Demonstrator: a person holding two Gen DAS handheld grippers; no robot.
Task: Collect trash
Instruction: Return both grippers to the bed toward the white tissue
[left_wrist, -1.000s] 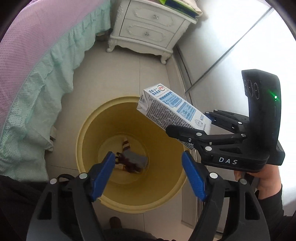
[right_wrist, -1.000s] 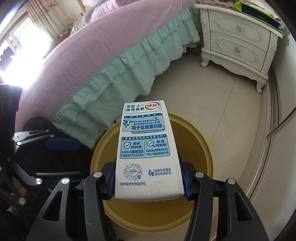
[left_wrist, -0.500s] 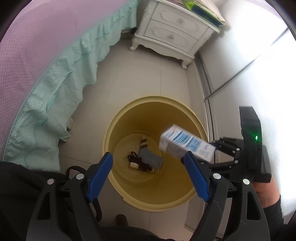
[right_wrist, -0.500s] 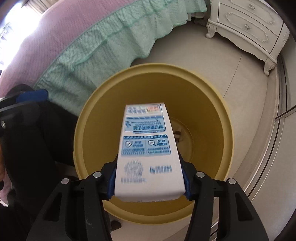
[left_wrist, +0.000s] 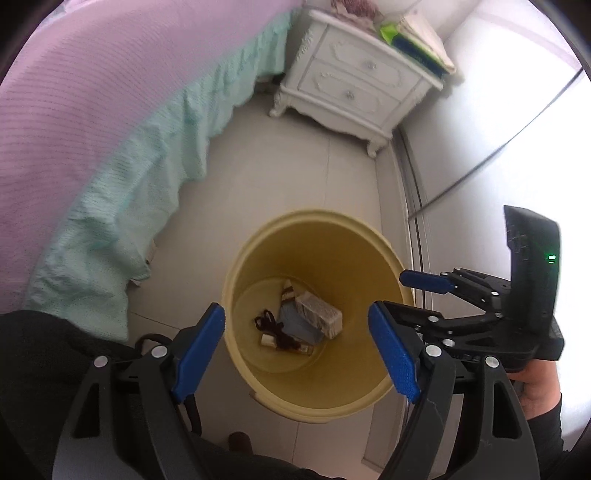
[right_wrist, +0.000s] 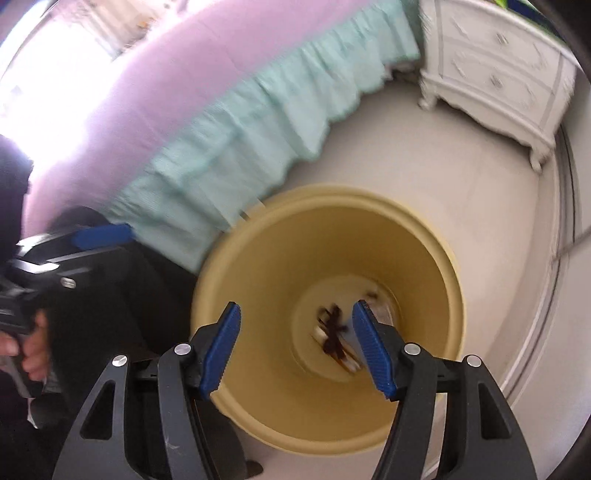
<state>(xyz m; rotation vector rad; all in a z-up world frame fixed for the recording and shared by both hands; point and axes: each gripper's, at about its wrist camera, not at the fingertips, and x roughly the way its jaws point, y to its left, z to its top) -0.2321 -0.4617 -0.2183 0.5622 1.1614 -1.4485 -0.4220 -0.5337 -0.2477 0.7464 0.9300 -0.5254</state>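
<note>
a bedroom with a pale tiled floor (left_wrist: 280, 177), a bed (left_wrist: 85, 110) under a pink cover with a mint frill on one side and a white nightstand (left_wrist: 354, 85) in the far corner. a yellow bin (left_wrist: 317, 236) stands on the floor between the bed and a sliding glass door.

the milk carton (left_wrist: 319, 319) lies on its side at the bottom of the bin, resting on a small heap of other scraps, some dark tangled string and a bluish piece among them. so this piece of trash looks dealt with. no more loose rubbish shows on the stretch of floor in view, though most of the room is out of sight, so i can't say whether the collecting is finished.

the right gripper (right_wrist: 297, 347) hangs over the mouth of the bin, angled steeply down, its fingers opening with nothing between them. in the left wrist view it sits at the bin's right edge, held by a hand (left_wrist: 535, 384) in a dark sleeve. the left gripper (left_wrist: 295, 350) points down into the bin too, from the near side, its fingers spread wide and empty.
</note>
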